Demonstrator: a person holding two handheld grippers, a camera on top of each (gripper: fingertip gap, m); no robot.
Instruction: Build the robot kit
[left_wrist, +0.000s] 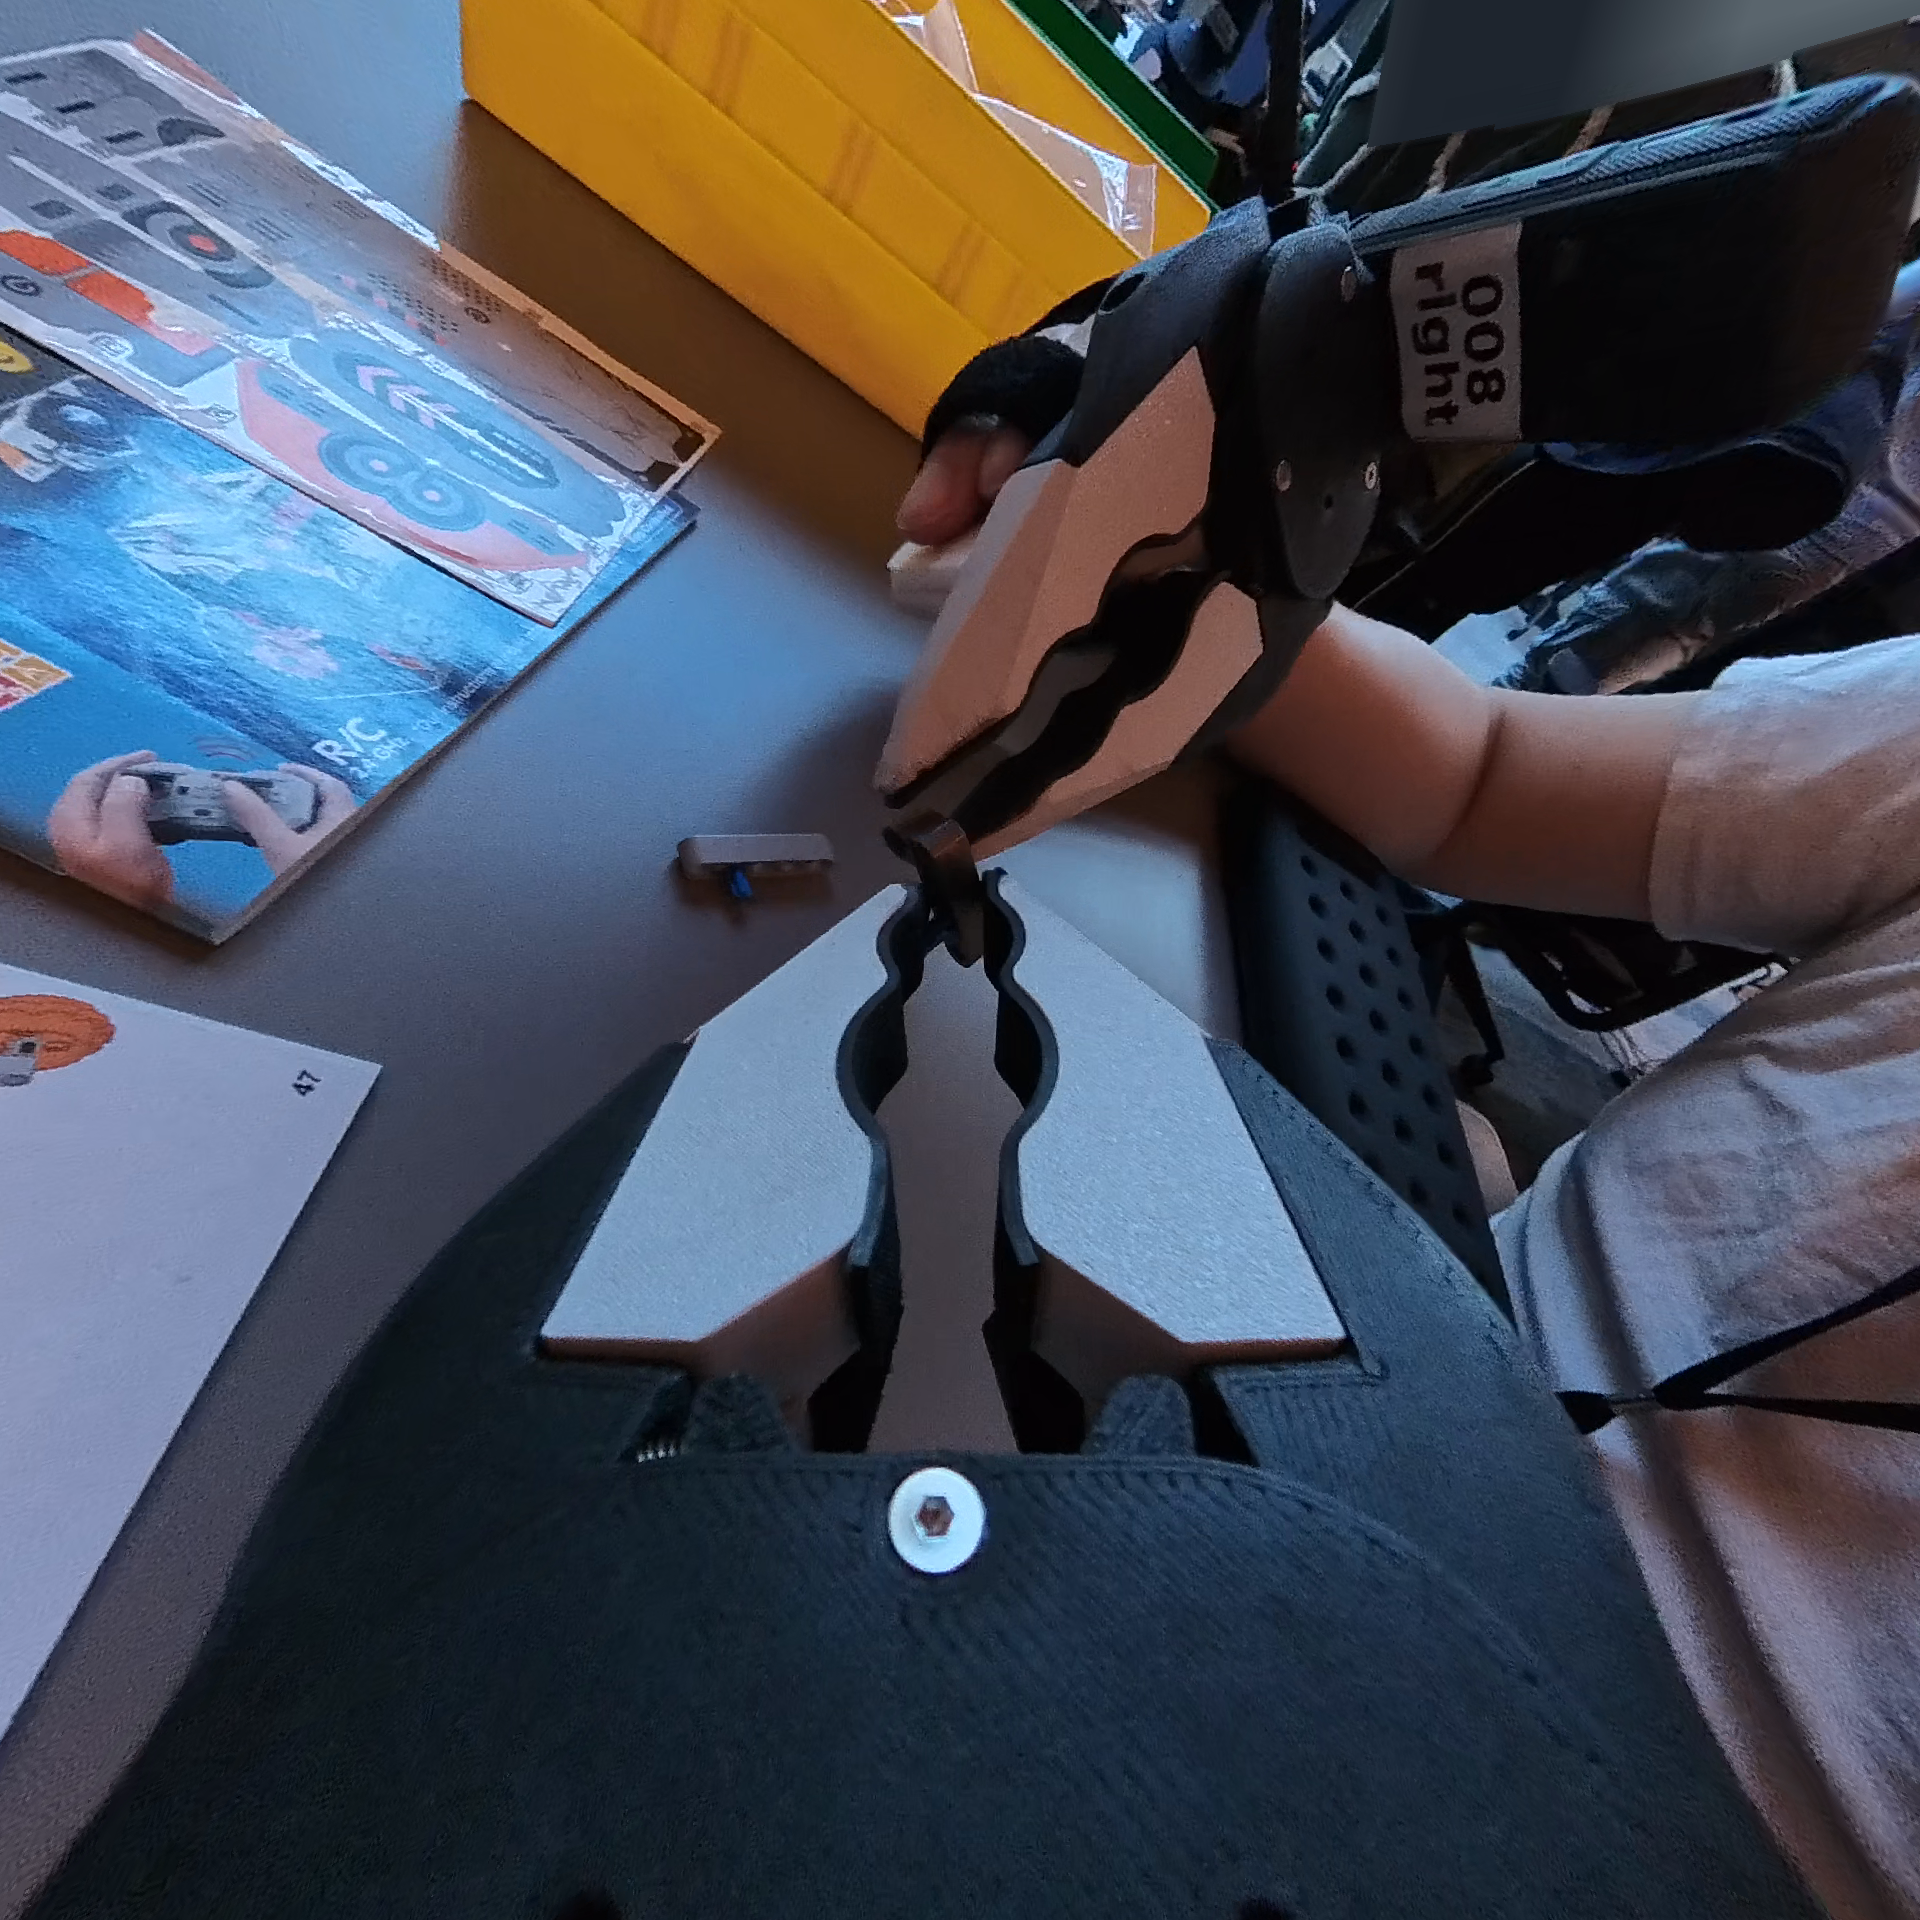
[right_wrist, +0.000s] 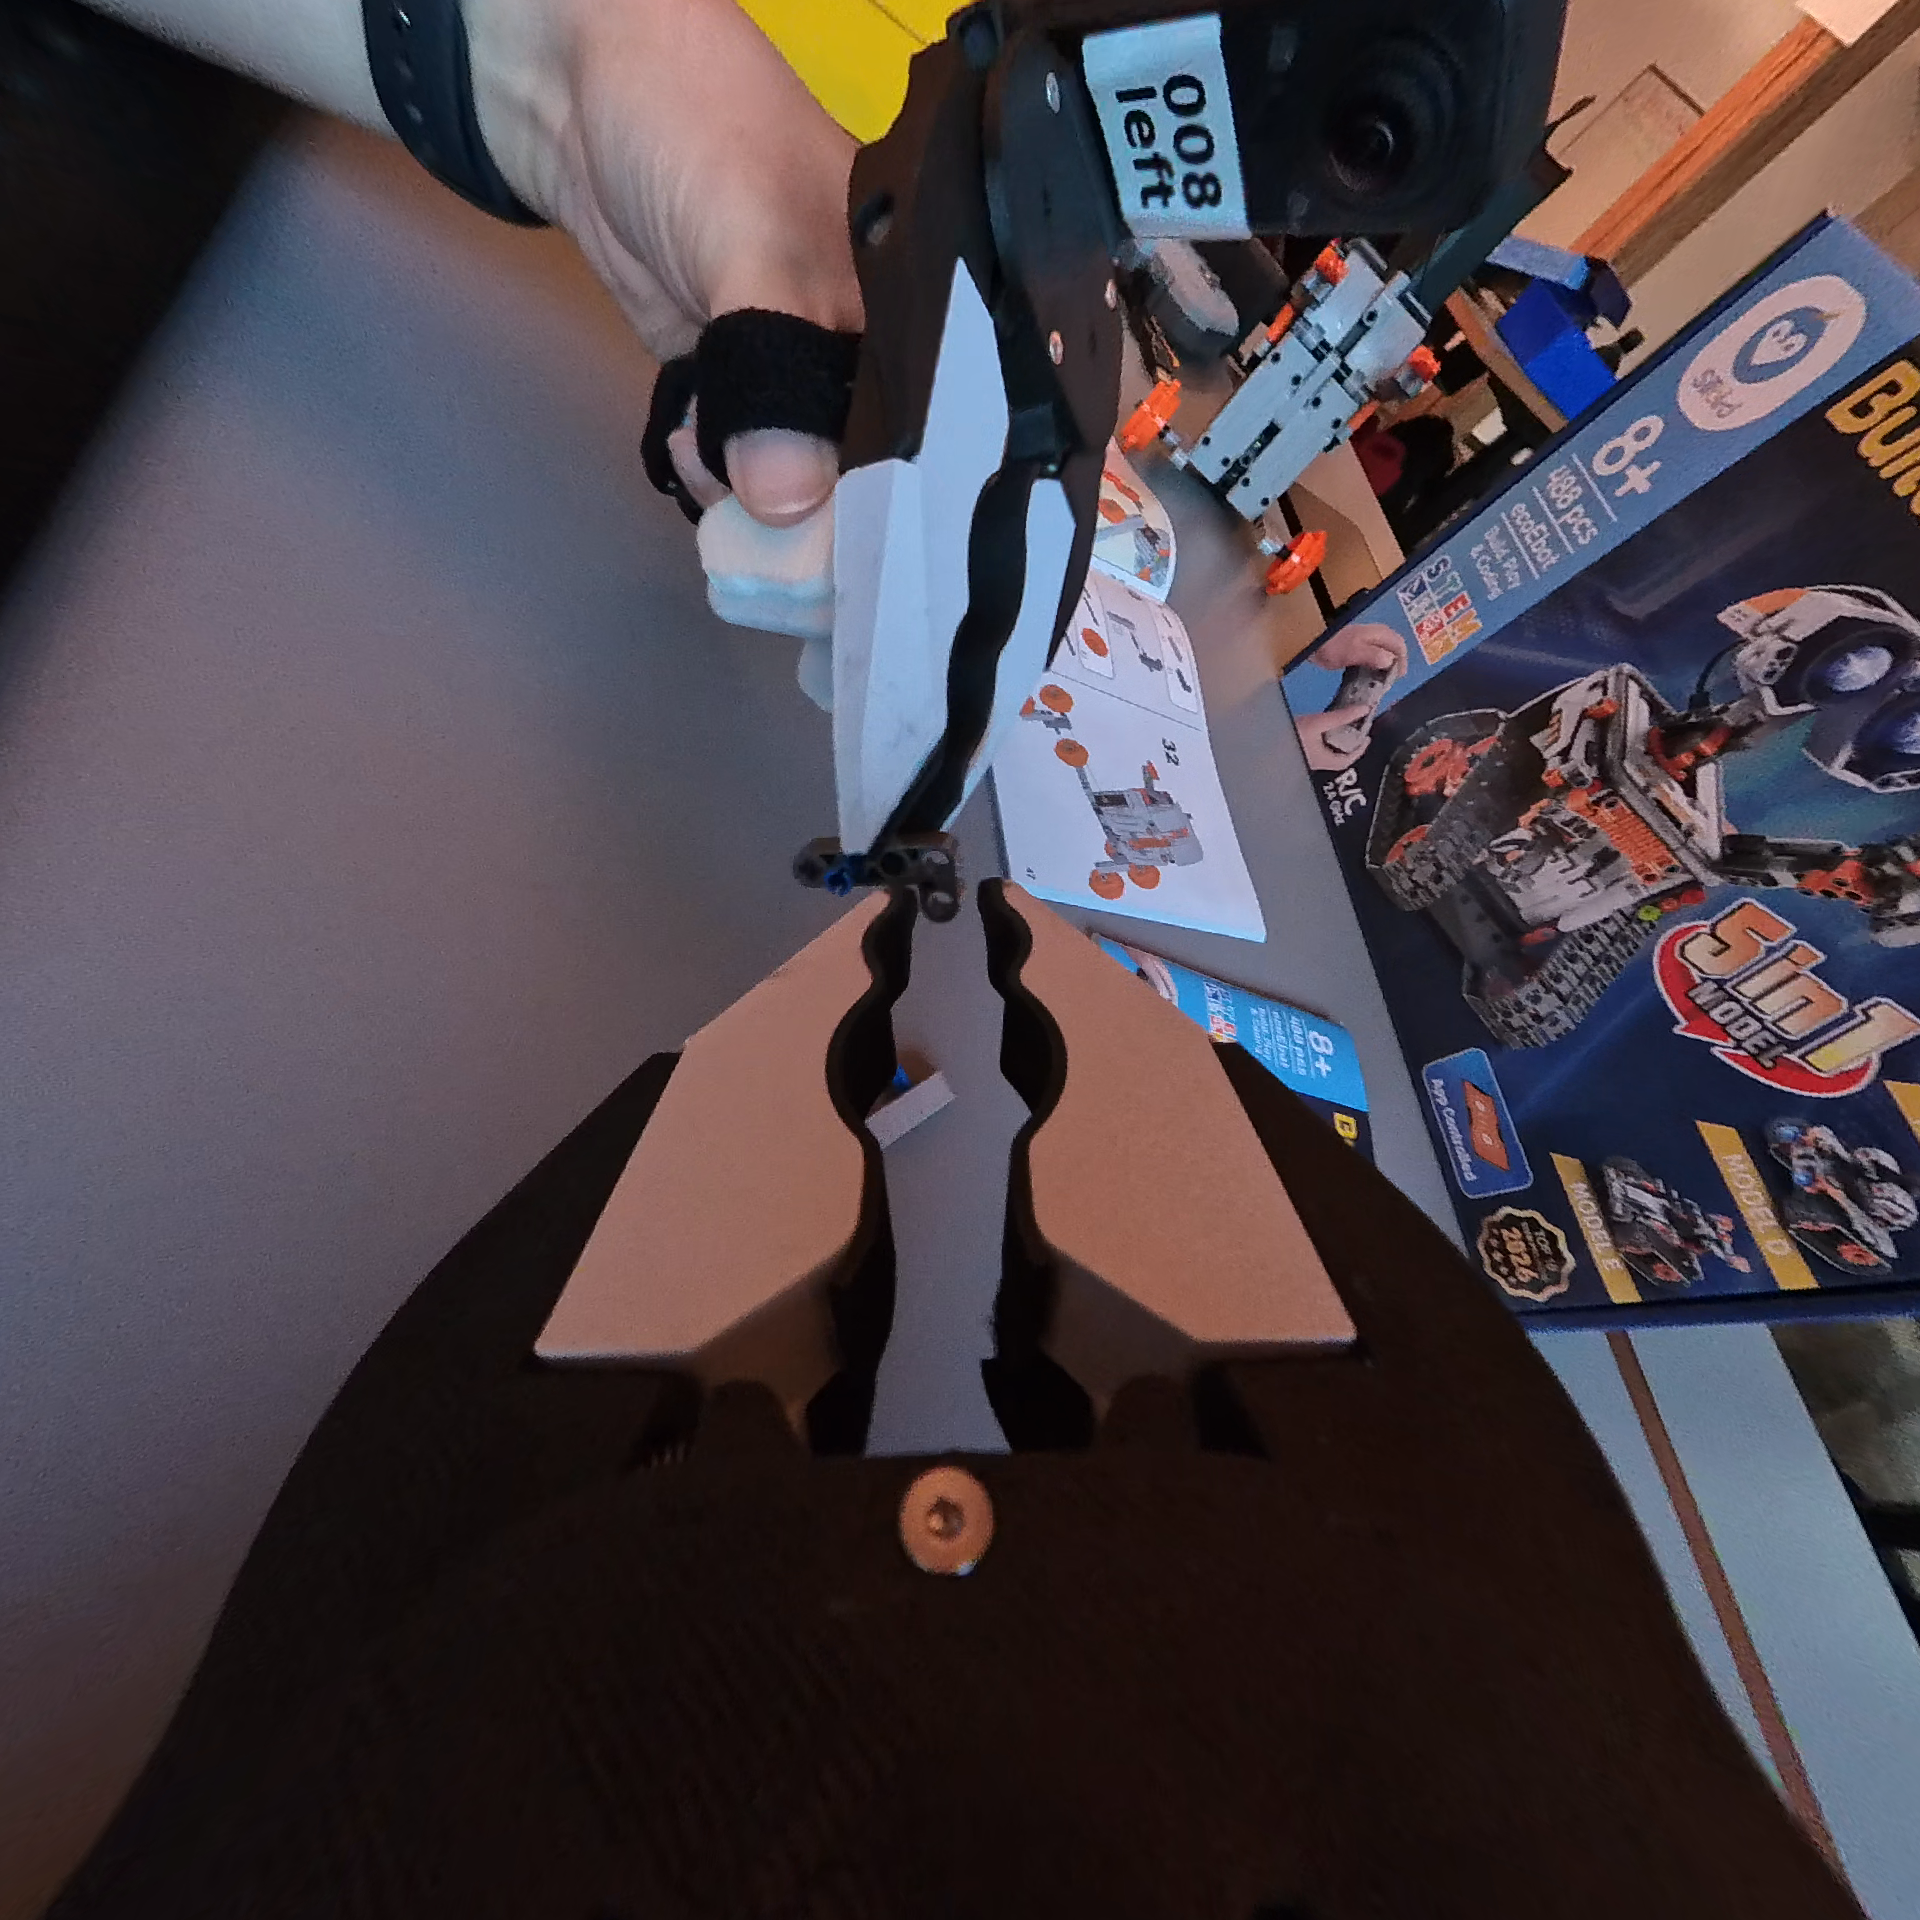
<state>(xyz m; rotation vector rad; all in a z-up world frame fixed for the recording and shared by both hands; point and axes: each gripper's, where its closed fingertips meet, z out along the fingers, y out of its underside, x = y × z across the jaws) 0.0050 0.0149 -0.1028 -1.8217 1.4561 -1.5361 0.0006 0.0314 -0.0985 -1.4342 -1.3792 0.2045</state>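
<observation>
Centre frame: my left gripper (left_wrist: 951, 899), tips nearly closed, and my right gripper (right_wrist: 940, 899), tips slightly apart, both meet a small black part (left_wrist: 954, 883); which one grips it is unclear. Grey beam (left_wrist: 755, 854) lies just left on the table (left_wrist: 582, 821).

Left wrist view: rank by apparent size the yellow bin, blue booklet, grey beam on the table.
1. yellow bin, cropped at the frame edge
2. blue booklet, close to it, also cropped, so the order is unsure
3. grey beam, clearly smallest
</observation>
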